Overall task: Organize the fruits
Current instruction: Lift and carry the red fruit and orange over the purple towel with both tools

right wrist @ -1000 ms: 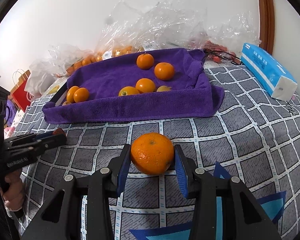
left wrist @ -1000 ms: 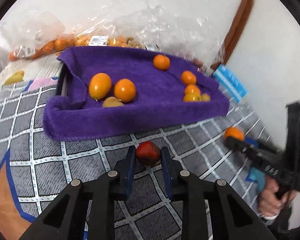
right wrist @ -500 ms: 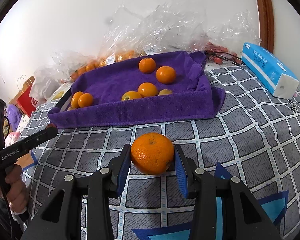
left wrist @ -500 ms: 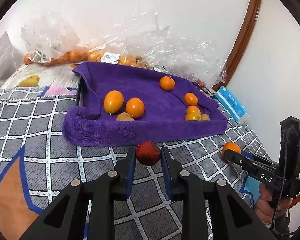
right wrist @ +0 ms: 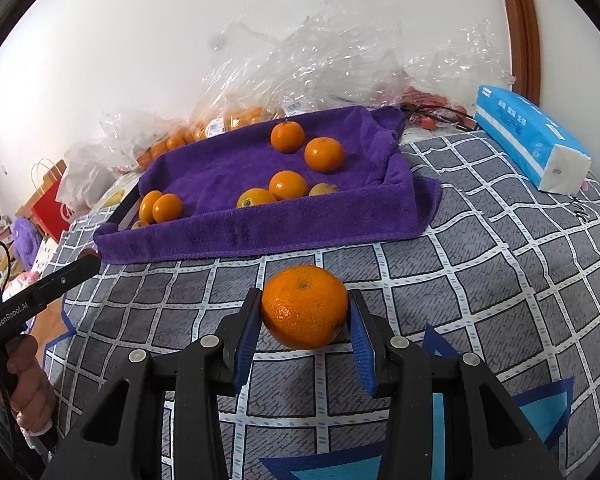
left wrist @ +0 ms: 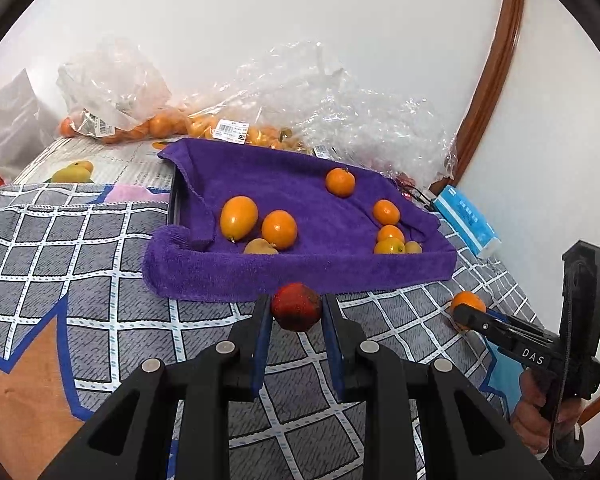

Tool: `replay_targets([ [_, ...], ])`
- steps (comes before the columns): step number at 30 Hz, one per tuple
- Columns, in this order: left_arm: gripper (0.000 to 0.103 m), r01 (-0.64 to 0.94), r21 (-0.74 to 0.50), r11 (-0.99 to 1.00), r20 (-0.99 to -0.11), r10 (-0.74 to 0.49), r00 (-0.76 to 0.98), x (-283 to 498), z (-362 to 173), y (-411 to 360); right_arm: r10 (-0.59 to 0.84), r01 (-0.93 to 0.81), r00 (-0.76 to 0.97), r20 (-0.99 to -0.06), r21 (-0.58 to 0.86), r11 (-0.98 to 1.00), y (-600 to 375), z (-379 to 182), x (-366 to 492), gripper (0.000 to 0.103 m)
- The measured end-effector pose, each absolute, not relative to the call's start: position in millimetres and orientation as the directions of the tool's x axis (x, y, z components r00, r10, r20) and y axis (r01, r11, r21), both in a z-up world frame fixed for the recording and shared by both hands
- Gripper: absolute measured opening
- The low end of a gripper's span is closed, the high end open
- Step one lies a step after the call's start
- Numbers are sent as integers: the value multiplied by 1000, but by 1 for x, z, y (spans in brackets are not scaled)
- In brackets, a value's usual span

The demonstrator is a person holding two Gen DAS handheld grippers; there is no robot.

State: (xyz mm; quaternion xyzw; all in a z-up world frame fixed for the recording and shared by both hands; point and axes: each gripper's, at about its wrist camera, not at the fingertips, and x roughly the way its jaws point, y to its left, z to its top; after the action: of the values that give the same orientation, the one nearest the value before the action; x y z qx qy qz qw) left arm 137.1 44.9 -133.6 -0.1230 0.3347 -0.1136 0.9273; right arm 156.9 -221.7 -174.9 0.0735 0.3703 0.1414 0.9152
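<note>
Your left gripper (left wrist: 296,312) is clamped on a small dark red fruit (left wrist: 296,307), its blue-lined fingers (left wrist: 262,332) pressing both sides and holding it just in front of the near edge of the purple towel (left wrist: 300,276). Your right gripper (right wrist: 305,316) grips a large orange (right wrist: 305,306) the same way, both pads against its skin, over the grey checked cloth (right wrist: 480,280) a little short of the towel's front fold.

The towel lines a shallow tray whose dark rim (left wrist: 175,200) shows at the left side. On it lie orange fruits in two loose groups. In the left wrist view, an oval one (left wrist: 238,217), a round one (left wrist: 279,229) and a paler yellowish one (left wrist: 260,246) sit close together at the left. Further right a cluster of four small fruits (left wrist: 390,236) lies near the right wall, and a single one (left wrist: 340,182) sits alone toward the back.

Behind the tray, crumpled clear plastic bags (left wrist: 340,112) with price labels hold more oranges against the white wall. A blue tissue pack (right wrist: 532,140) lies on the cloth to the right of the tray, well apart from it. In each wrist view the other gripper shows at the frame's edge, with your hand (right wrist: 28,384) around its handle.
</note>
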Motion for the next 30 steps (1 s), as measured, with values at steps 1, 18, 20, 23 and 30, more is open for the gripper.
replay_targets([
  [1,24,127,-311,942,-590,-296,752,137,-133,46,312,-200,689,-654,243,949,-223,-175,157,42],
  [18,24,45,-321,946,-583,-235,778,141,-128,61,289,-176,736,-612,240,955,-227,-132,152,42],
  [20,24,37,-329,943,-589,-236,773,144,-127,62,292,-188,743,-602,231,955,-225,-124,152,42],
  [23,24,28,-321,947,-592,-224,774,144,-122,62,298,-201,750,-591,226,953,-223,-117,154,42],
  [30,24,21,-276,961,-589,-186,786,143,-98,62,307,-220,756,-578,217,951,-218,-110,163,42],
])
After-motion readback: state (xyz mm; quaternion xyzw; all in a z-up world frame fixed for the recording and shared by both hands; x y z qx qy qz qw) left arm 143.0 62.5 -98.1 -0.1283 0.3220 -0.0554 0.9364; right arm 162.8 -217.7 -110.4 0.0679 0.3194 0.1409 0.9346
